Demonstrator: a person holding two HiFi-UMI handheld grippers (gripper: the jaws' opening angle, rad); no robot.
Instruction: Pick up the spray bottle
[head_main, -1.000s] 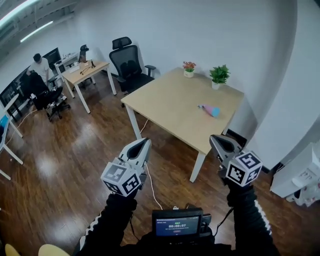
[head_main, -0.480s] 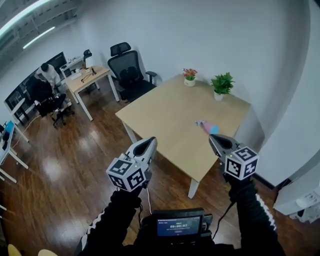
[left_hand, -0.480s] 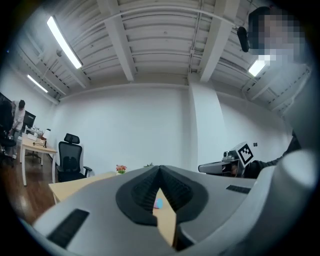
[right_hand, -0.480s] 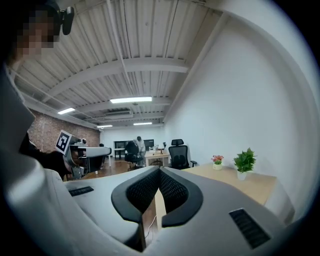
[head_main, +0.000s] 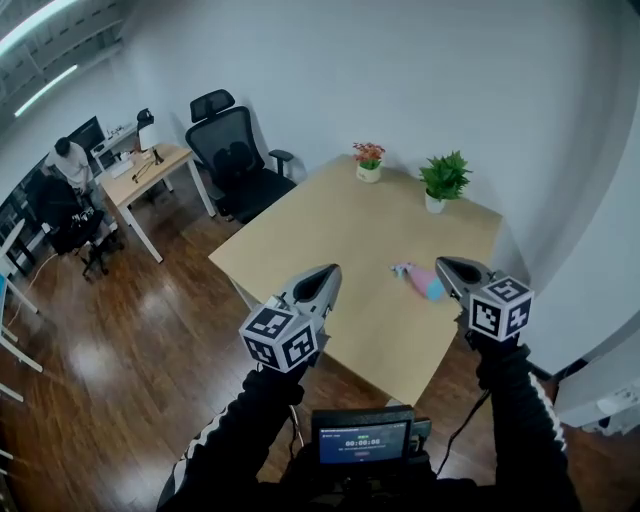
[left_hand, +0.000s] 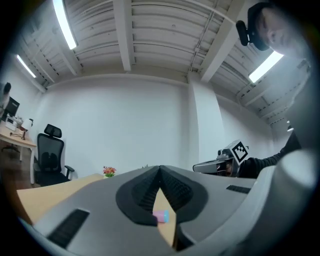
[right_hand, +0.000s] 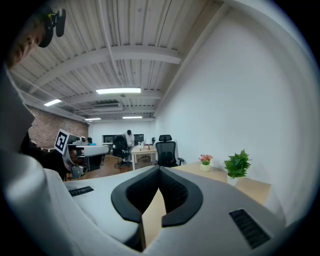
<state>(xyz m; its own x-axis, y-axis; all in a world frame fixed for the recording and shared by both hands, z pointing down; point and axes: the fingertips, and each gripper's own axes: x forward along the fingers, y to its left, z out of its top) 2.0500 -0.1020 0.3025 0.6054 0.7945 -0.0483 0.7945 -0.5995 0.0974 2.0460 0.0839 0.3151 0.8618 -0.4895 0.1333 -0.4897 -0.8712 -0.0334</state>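
Head view: the spray bottle (head_main: 425, 281), pink with a blue end, lies on its side on the bench (head_main: 320, 225), toward its right edge. The left hand-held gripper (head_main: 328, 272) is over the bench's near edge. The right hand-held gripper (head_main: 447, 266) is just right of the bottle; this view does not show whether they touch.

Left gripper view: jaws closed tip to tip, nothing held. The bottle shows beyond them on the bench, through the gap under the tips.

Right gripper view: jaws closed, empty, only bench top behind them. This view shows the green plant (right_hand: 237, 166), flower pot (right_hand: 205, 162) and office chair (right_hand: 165, 151) level.
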